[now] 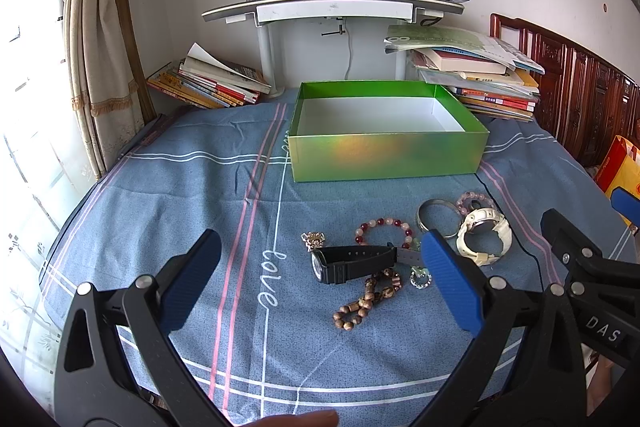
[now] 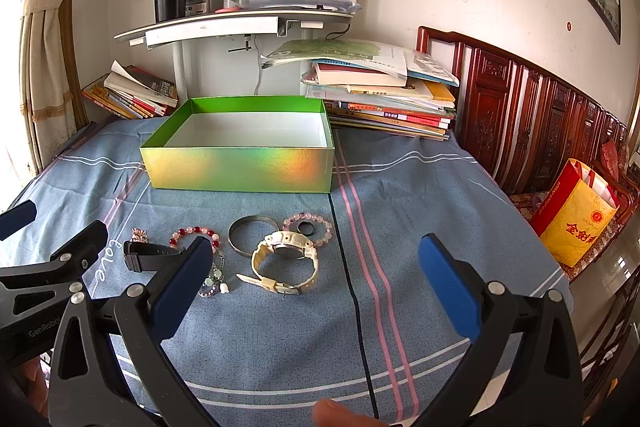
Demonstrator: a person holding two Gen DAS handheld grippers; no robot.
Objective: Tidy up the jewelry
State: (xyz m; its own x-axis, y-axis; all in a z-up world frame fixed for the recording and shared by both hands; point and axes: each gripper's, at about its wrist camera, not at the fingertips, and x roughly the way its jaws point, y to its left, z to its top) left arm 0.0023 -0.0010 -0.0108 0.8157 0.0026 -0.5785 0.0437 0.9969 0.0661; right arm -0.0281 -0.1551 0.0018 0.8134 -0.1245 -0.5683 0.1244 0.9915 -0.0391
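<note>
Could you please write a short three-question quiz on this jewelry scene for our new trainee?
1. True or false: the green box already holds a bracelet.
2. Multiple choice: which piece lies nearest the white watch? A) the metal bangle B) the wooden bead bracelet C) the gold charm
3. Short answer: are the left hand-held gripper and the right hand-held gripper open or shut?

Key:
1. False; its white inside is bare.
2. A; the bangle sits right beside the white watch.
3. Both open, holding nothing, above the blue cloth.
</note>
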